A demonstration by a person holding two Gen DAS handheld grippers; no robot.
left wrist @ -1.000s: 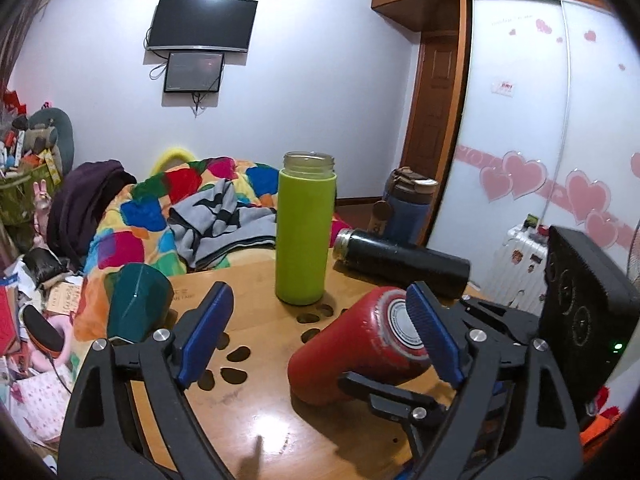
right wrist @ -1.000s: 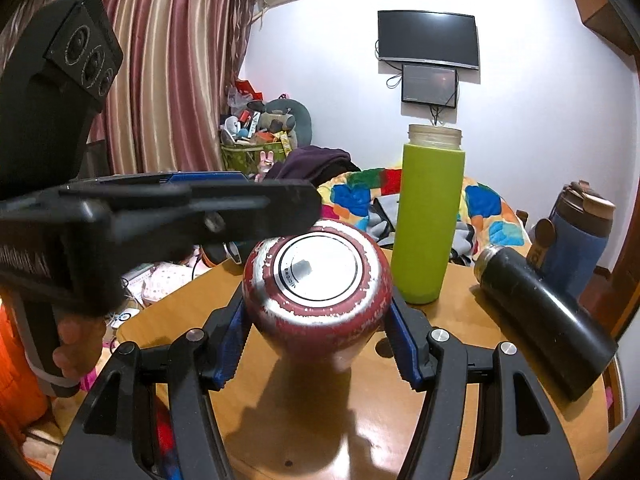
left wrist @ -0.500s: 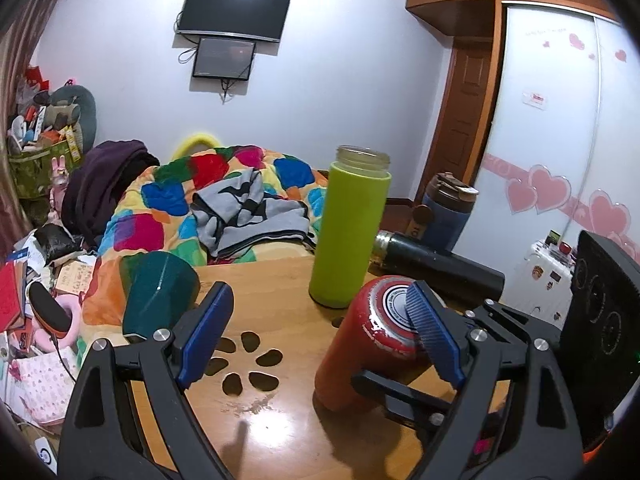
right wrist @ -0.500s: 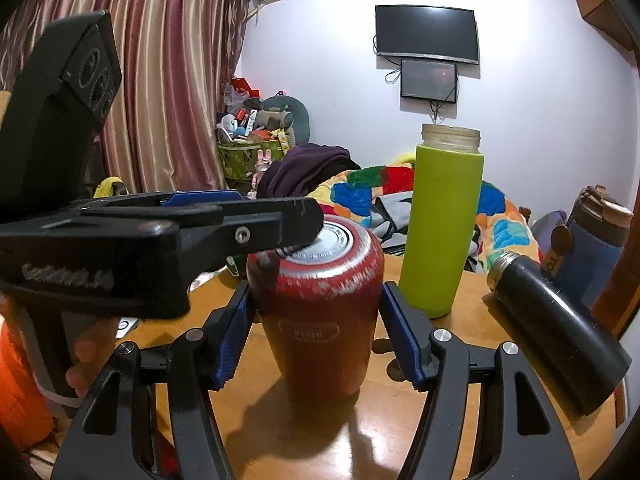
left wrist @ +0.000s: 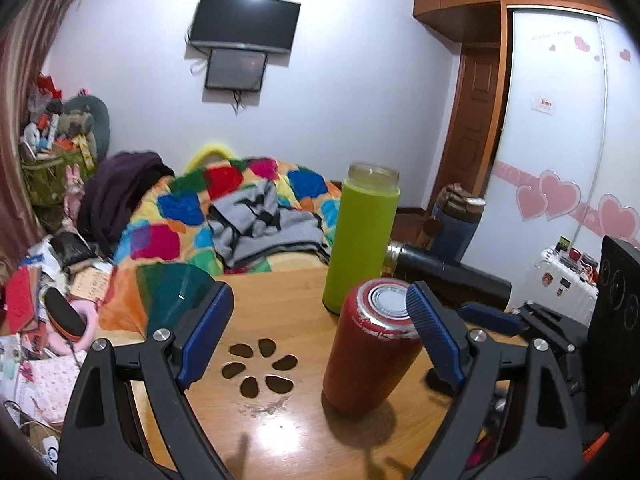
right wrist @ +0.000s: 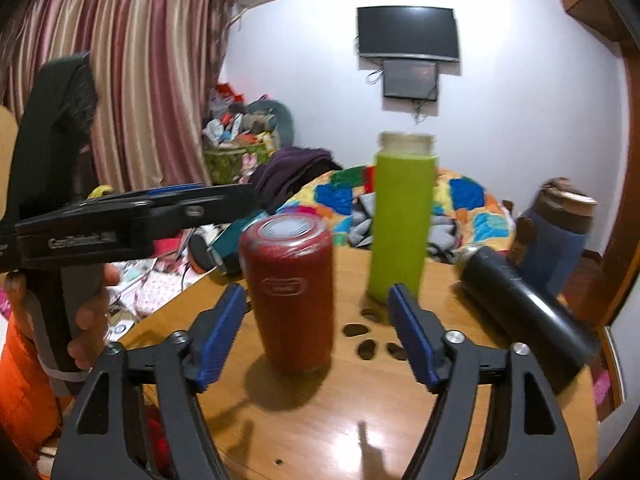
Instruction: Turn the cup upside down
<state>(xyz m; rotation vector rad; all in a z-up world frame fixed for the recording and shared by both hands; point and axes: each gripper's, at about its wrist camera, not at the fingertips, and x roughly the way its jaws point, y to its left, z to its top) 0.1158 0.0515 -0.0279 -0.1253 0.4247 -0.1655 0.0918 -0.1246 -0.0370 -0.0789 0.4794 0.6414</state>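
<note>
The red cup [left wrist: 370, 348] stands on end on the wooden table [left wrist: 280, 432], its silver base facing up; it also shows in the right wrist view [right wrist: 290, 296]. My right gripper [right wrist: 316, 336] is open, its blue pads drawn back on either side of the cup and apart from it. My left gripper [left wrist: 316, 332] is open and empty; its right pad stands close beside the cup's top. In the right wrist view the left gripper's body [right wrist: 132, 216] reaches in from the left, held by a hand.
A tall green bottle [left wrist: 366, 236] stands behind the cup. A black flask [left wrist: 448, 280] lies on its side at the right, a blue flask [left wrist: 456, 216] behind it. A teal cup [left wrist: 176, 292] lies at the table's left edge. Dark petal marks [left wrist: 260, 364] dot the table.
The right gripper turned the red cup from lying tilted to standing on end, base up, then opened and drew back from it. The left gripper stayed open.
</note>
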